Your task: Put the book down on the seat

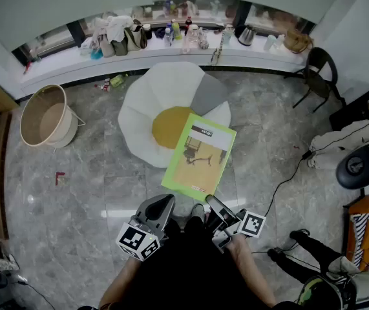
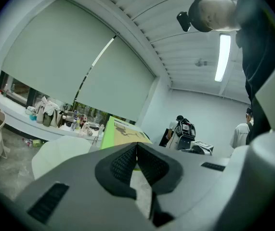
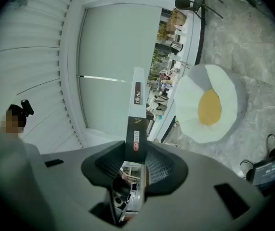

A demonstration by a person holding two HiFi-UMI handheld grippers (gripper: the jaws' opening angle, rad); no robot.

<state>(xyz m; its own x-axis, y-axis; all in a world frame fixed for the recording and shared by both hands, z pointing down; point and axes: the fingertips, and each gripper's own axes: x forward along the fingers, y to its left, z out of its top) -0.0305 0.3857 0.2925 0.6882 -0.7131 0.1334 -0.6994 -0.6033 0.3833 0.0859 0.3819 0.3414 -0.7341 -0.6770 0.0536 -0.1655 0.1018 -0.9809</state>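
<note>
A large thin book (image 1: 200, 157) with a green and tan cover hangs flat above the floor. Its far corner overlaps the fried-egg-shaped seat (image 1: 165, 95), white with a yellow centre. My right gripper (image 1: 211, 204) is shut on the book's near edge. In the right gripper view the book (image 3: 136, 105) stands edge-on between the pads of that gripper (image 3: 136, 150), with the seat (image 3: 209, 105) beyond it on the floor. My left gripper (image 1: 165, 202) is beside the book's near left corner. Its jaws (image 2: 136, 148) are shut with nothing between them, and the book (image 2: 123, 131) lies just behind them.
A round basket (image 1: 45, 116) stands on the floor at the left. A long sill (image 1: 165, 34) crowded with bottles and bags runs behind the seat. A dark chair (image 1: 316, 70) and a black stool (image 1: 362, 163) are at the right, with a cable (image 1: 287, 173) on the floor.
</note>
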